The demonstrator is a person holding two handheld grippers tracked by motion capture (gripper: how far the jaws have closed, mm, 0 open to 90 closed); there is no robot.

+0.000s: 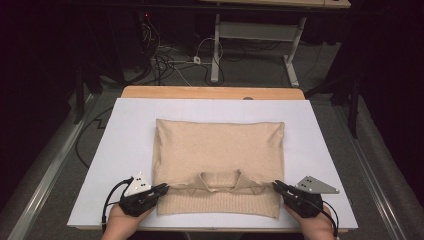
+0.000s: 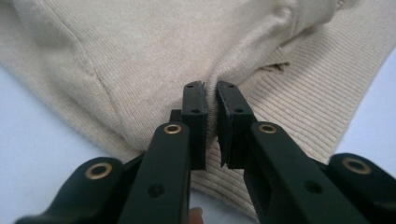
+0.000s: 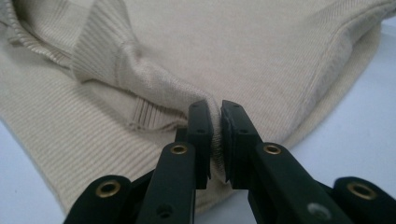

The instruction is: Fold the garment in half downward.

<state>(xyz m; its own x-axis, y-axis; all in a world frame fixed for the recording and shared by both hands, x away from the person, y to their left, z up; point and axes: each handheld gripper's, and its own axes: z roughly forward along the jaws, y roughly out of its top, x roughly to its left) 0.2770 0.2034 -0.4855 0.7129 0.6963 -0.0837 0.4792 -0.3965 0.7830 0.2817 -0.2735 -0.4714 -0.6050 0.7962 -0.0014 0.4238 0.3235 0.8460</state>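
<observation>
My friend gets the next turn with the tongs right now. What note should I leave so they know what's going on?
Left tongs: shut on the left edge of the beige sweater, a fold of knit pinched between the pads.
Right tongs: shut on the sweater's right edge, the same way.
Sweater: lies partly folded in the middle of the white board, collar toward you, ribbed band along the near edge.
Done: sides look tucked in, and both tongs have a grip.
Left: probably carry the held part across for the next fold, then let go and smooth it.
</observation>
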